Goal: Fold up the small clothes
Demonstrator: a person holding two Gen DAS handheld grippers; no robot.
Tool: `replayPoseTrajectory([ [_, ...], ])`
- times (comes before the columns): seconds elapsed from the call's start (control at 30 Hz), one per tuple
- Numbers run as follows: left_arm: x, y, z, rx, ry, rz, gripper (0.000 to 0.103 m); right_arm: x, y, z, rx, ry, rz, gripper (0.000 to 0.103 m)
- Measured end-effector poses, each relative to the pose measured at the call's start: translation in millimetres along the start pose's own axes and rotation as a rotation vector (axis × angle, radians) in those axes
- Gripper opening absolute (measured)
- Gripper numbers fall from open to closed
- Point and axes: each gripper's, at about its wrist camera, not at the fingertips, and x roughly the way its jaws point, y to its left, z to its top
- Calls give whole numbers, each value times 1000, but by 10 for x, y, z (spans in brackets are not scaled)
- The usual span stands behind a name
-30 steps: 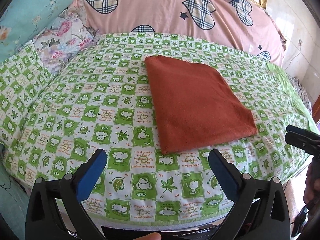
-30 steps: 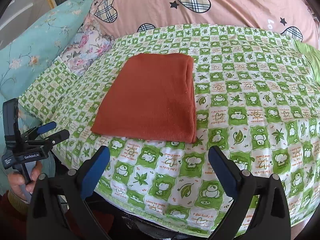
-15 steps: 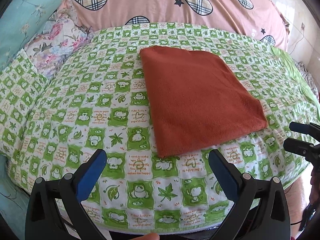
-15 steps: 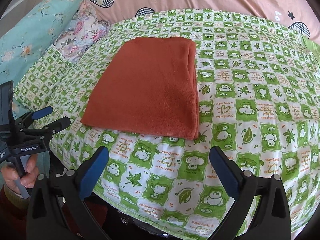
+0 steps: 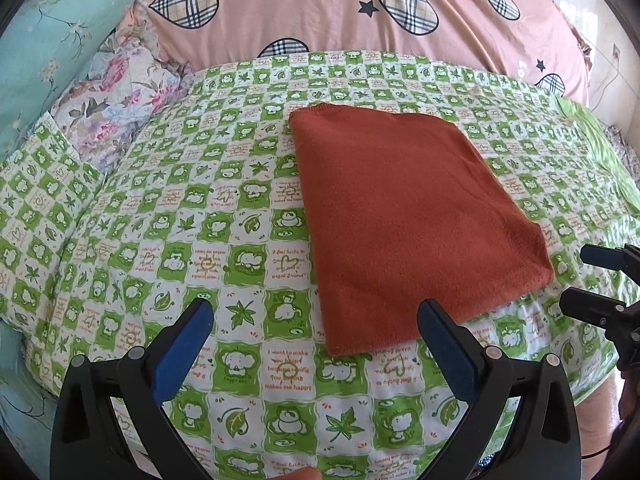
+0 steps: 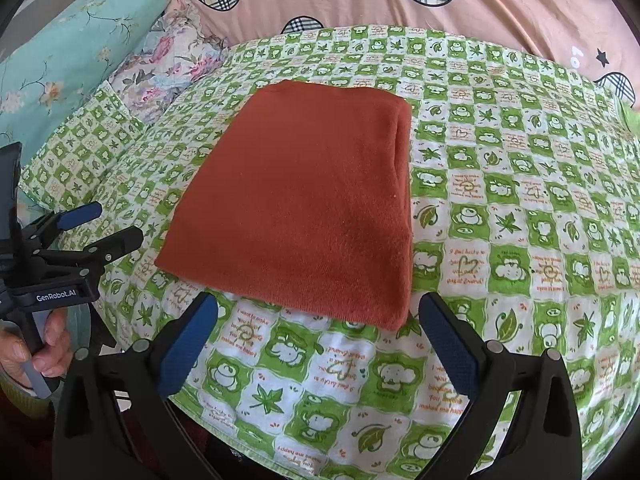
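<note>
Rust-red cloth (image 5: 408, 220) lies flat on the bed (image 5: 160, 208), on the green-and-white checked cover, already doubled into a rough rectangle; the rounded fold edge runs down its right side in the right wrist view. Left gripper (image 5: 316, 340) hangs at the near left corner of the cloth, fingers spread wide, nothing between them. Right gripper (image 6: 318, 334) hangs at the near edge, close to the right corner, likewise spread and empty. Neither touches the fabric.

Judgement: another fold looks due, near edge carried to far edge.

To do it well:
- Pinch each near corner through all layers, not only the top one.
- Close both grippers firmly before lifting.
- Raise both corners level, keeping the edge taut between them.
- Lay the edge square on the far edge, by the pink quilt (image 5: 320, 12), then let go.

Soft bedding gives underfoot; press down slightly to catch the bottom layer.
</note>
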Motion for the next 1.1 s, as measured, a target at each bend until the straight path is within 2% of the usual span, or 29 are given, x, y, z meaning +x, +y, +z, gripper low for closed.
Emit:
replayPoseTrajectory([
  [0.53, 150, -5, 150, -7, 19, 75, 102, 147, -41, 143, 13, 10, -3, 101],
  [1.1, 230, -48, 281, -7, 21, 92, 102, 222, -47, 290, 28, -1, 20, 101],
])
